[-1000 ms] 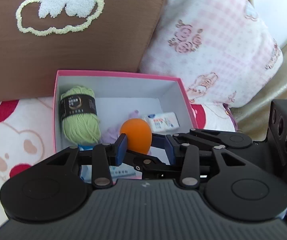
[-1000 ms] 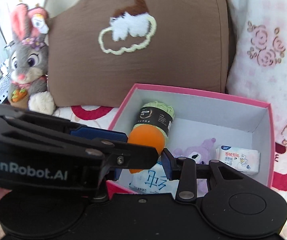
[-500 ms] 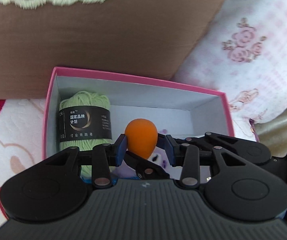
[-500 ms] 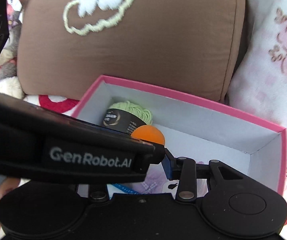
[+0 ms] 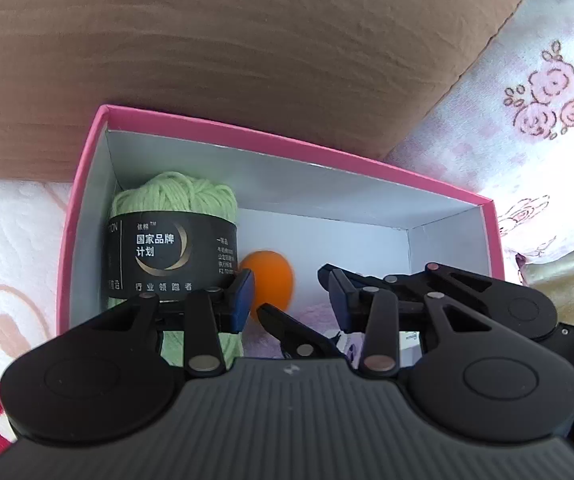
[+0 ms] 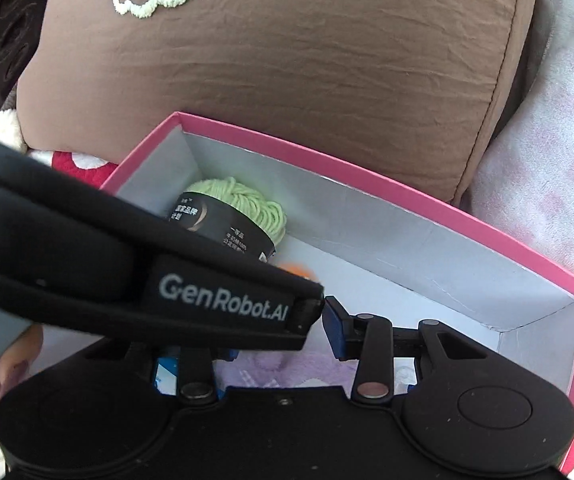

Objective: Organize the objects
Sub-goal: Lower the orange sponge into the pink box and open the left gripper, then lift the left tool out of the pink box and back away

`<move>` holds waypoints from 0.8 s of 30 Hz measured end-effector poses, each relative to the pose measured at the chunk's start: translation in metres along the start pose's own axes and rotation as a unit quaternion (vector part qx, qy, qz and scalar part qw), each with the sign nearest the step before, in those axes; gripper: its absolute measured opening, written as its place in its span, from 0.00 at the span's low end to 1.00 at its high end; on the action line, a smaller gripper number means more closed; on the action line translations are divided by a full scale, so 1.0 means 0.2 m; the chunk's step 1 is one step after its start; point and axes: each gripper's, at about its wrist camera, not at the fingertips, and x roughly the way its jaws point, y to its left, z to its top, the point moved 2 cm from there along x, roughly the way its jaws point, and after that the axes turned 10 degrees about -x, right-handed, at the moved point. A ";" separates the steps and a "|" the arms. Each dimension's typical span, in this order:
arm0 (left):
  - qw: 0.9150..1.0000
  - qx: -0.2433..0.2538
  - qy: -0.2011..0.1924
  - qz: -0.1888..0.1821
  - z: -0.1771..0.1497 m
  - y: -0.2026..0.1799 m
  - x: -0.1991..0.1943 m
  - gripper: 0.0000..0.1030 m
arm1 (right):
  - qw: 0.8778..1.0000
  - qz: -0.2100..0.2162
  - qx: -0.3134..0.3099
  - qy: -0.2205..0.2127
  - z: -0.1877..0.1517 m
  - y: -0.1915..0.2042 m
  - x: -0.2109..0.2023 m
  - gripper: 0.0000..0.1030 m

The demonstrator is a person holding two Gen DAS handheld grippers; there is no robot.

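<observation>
Left wrist view: the left gripper [image 5: 291, 300] has its tongs partly spread inside the pink box [image 5: 287, 148]. The blurred orange ball [image 5: 273, 280] sits against the nine o'clock pad, clear of the three o'clock one, with green yarn [image 5: 175, 200] at its ten o'clock.

Right wrist view: the left gripper's body hides one finger of the right gripper [image 6: 283, 336], so its grip cannot be told. The ball peeks out at twelve o'clock.

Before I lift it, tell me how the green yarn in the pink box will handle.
The green yarn looks soft, so tongs would likely sink in rather than slip. Its black band probably keeps it bundled, not floppy. Rounded and lying against the pink box wall, it might roll if nudged.
</observation>
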 end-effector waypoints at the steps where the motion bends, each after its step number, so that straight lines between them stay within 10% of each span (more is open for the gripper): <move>1: 1.000 0.004 -0.004 0.005 0.00 0.00 -0.01 0.37 | 1.000 -0.001 -0.001 0.000 -0.01 0.00 0.00 0.44; 24: 0.993 0.091 -0.052 0.045 -0.24 -0.16 -0.46 0.40 | 0.995 0.022 0.045 -0.090 -0.28 0.11 -0.53 0.48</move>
